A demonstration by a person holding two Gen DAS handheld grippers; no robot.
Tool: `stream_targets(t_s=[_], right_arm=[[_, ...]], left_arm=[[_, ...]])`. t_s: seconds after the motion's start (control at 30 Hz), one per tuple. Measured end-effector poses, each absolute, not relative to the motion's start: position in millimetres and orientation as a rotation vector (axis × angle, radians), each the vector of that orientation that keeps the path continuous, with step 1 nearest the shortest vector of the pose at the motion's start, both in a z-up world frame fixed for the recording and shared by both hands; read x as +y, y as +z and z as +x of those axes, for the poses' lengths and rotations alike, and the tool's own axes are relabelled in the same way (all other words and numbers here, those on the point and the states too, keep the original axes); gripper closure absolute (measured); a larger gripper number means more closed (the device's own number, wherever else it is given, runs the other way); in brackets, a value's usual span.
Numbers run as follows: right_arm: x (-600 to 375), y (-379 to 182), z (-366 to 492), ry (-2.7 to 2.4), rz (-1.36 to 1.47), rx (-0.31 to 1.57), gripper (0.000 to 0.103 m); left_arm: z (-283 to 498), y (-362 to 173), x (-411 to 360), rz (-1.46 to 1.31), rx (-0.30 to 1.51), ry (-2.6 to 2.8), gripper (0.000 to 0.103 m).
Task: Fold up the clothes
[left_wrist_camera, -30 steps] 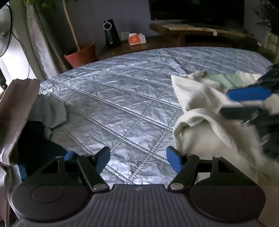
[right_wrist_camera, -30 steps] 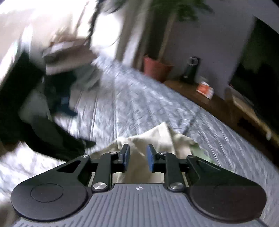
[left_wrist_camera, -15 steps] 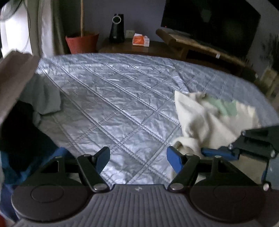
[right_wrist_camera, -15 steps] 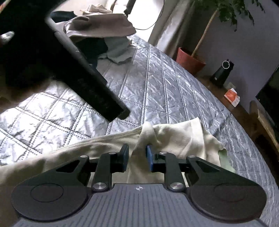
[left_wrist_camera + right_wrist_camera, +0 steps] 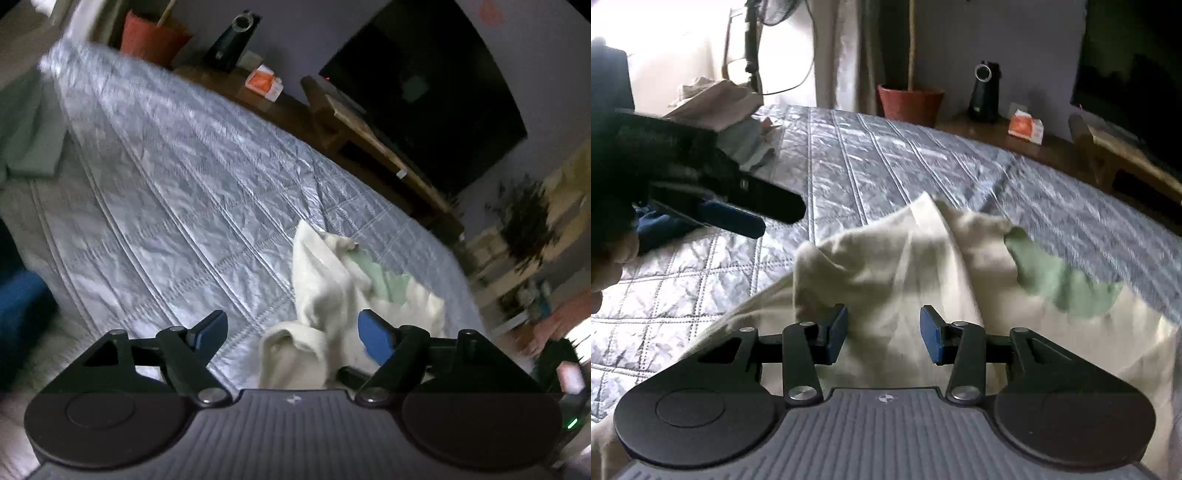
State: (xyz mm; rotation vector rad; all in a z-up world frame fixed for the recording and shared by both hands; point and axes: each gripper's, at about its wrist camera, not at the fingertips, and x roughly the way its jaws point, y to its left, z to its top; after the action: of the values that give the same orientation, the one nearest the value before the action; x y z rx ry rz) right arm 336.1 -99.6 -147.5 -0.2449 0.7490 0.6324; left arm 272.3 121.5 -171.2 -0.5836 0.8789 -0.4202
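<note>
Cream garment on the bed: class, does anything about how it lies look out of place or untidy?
Yes. The cream garment lies bunched and creased on the quilted bed cover, with a peak standing up and a green patch half buried in folds, not spread flat.

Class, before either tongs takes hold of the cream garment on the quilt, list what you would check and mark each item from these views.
1. Cream garment lies on the quilt: ok.
2. Garment spread flat: not ok, bunched.
3. Right tongs free of cloth: ok, jaws opening, cloth beneath and between them, pads not pressing.
4. Left tongs ready: ok, jaws opening, nothing gripped.
5. Clothes pile apart from the garment: ok.
6. Collar or hem located: cannot tell.
</note>
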Motion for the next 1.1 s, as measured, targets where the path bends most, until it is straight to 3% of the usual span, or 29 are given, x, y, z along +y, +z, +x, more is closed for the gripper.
stream_targets(t_s=[0.37,0.53,0.67,0.77,0.97,1.1], right_arm=[[-111,-157,344,0.625,-0.175,0.776,0.046],[-112,-156,345,0.627,-0.159,0.78,0.045],[-133,-144,359,0.611,0.023,0.787,0.045],[-149,-136,385,0.578,0.187,0.789,0.042],[-157,-129,443,0.555,0.384,0.82,0.038],[-131,-137,475,0.605,0.36,0.893,0.038]], left_arm=[[284,-202,114,-0.988,0.976,-0.512,0.029],[289,-212,115,-1.021,0.986,-0.43,0.029],[291,-216,116,-1.041,0.991,-0.393,0.03],[284,-218,125,-1.056,1.004,-0.372,0.042],[276,-224,130,-1.028,1.038,-0.331,0.081],[266,-230,136,-1.025,1.046,-0.314,0.087]])
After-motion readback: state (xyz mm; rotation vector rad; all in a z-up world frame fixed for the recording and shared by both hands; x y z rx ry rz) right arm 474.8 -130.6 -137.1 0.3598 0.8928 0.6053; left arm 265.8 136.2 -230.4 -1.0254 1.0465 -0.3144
